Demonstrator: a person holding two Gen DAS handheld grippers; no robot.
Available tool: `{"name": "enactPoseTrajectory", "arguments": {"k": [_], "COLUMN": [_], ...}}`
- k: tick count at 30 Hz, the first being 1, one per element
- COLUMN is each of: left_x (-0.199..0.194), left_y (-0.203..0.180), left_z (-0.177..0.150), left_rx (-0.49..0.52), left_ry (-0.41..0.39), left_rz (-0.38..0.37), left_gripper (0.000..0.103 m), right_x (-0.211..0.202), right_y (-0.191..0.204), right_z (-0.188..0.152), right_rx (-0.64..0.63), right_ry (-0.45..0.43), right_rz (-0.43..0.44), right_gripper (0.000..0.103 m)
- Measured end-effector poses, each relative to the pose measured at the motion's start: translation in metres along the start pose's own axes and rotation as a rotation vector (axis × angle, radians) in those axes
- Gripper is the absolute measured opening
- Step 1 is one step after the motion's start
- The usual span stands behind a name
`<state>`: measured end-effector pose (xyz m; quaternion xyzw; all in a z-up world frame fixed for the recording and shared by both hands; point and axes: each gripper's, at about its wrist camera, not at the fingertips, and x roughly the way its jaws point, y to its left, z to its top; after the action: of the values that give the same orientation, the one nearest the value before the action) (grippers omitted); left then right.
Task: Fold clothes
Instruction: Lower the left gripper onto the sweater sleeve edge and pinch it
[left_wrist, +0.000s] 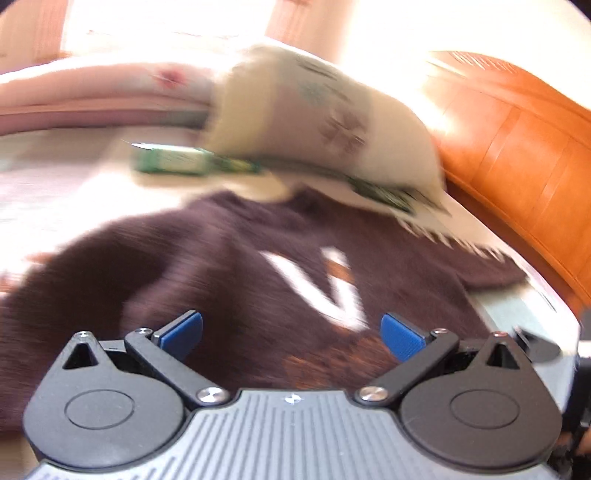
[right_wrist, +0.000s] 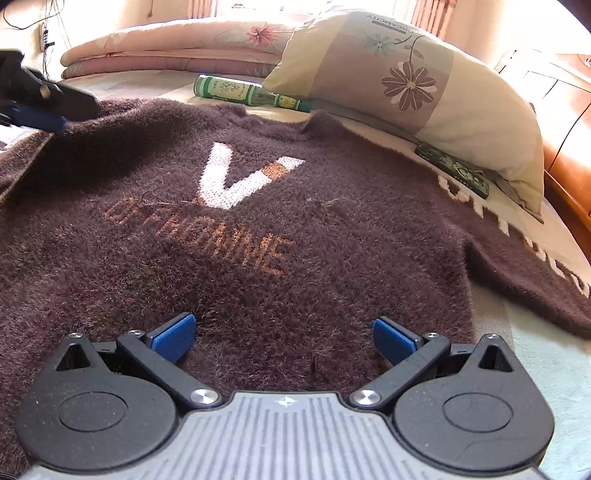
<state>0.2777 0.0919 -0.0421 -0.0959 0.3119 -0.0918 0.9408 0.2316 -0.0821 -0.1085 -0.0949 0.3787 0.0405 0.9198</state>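
Sweater (right_wrist: 258, 229), fuzzy dark brown, white V, spread flat on bed (right_wrist: 535, 369); right gripper (right_wrist: 284, 334) fingers apart above its hem; left gripper (left_wrist: 291, 334) fingers apart, empty; pillow (right_wrist: 406, 81), green bottle (right_wrist: 236, 90) beyond collar

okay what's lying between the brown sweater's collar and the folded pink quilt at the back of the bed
A green glass bottle lies on its side between the brown sweater and the pink quilt, clearest in the right wrist view.
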Motion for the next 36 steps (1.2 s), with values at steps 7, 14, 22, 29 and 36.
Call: {"name": "enactPoseTrajectory", "arguments": {"k": [7, 14, 22, 29, 36], "left_x": [-0.005, -0.003, 0.073, 0.107, 0.110], "left_y": [0.076, 0.101, 0.129, 0.117, 0.092], "left_z": [-0.009, 0.004, 0.079, 0.069, 0.030], "left_rx": [-0.167, -0.295, -0.351, -0.384, -0.289], "left_ry": [-0.051, -0.081, 0.060, 0.181, 0.278], "left_rz": [0.201, 0.095, 0.012, -0.093, -0.143], "left_gripper": [0.102, 0.102, 0.102, 0.102, 0.102], "right_x": [0.001, -0.001, -0.010, -0.021, -0.021], "right_y": [0.006, 0.011, 0.010, 0.012, 0.015], "right_z": [0.003, 0.007, 0.008, 0.008, 0.008], "right_rx": [0.005, -0.027, -0.017, -0.014, -0.010], "right_ry": [-0.003, -0.010, -0.001, -0.015, -0.007], "right_rz": [-0.028, -0.044, 0.030, 0.115, 0.142], "right_gripper": [0.103, 0.103, 0.103, 0.103, 0.103]}}
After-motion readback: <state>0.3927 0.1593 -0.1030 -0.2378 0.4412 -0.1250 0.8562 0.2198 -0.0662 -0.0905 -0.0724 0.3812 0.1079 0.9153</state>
